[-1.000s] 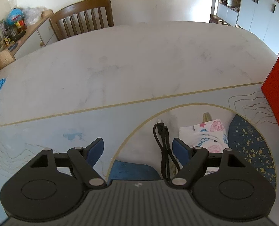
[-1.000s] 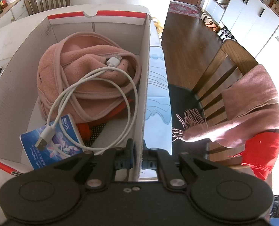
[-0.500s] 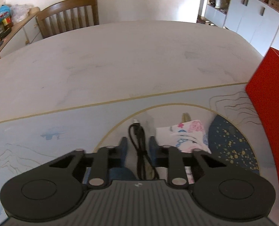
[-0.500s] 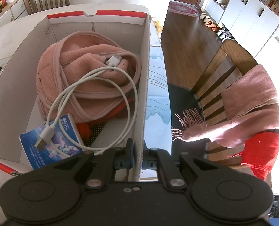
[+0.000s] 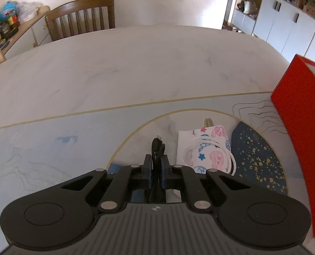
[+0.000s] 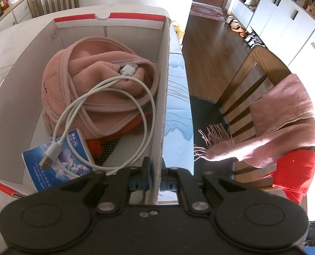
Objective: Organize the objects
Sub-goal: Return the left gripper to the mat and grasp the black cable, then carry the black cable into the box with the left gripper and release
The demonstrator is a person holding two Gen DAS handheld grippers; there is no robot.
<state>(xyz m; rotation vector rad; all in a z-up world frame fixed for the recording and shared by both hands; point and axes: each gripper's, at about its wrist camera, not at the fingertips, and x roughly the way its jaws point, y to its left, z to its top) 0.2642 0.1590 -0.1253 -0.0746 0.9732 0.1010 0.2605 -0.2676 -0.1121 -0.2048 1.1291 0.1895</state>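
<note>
So, starting on the left side: the left gripper (image 5: 156,167) has its jaws clamped on a folded black cable (image 5: 157,148), which lies on the table mat (image 5: 51,148). Only the loop and a small plug end poke out past the fingertips; the rest of the cable runs back under the gripper body and can't be seen. Just right of it sits a floral cloth item (image 5: 206,148) with white cords, its near edge hidden behind the gripper's linkage, so hard to say what it actually is. Further right, the red outer wall of the cardboard box (image 5: 302,127) is cut off by the frame edge.

Over on the right, the right gripper (image 6: 156,178) is pinched shut on the box's side wall (image 6: 163,106), one pad inside, one outside. Inside the box: a pink fleece piece (image 6: 93,78), a white USB cable (image 6: 106,97) looped on top, a blue packet (image 6: 68,161) partly tucked behind the gripper, plus something orange mostly buried. Right of the table, a chair (image 6: 242,80) carries a pink scarf (image 6: 285,114).
</note>
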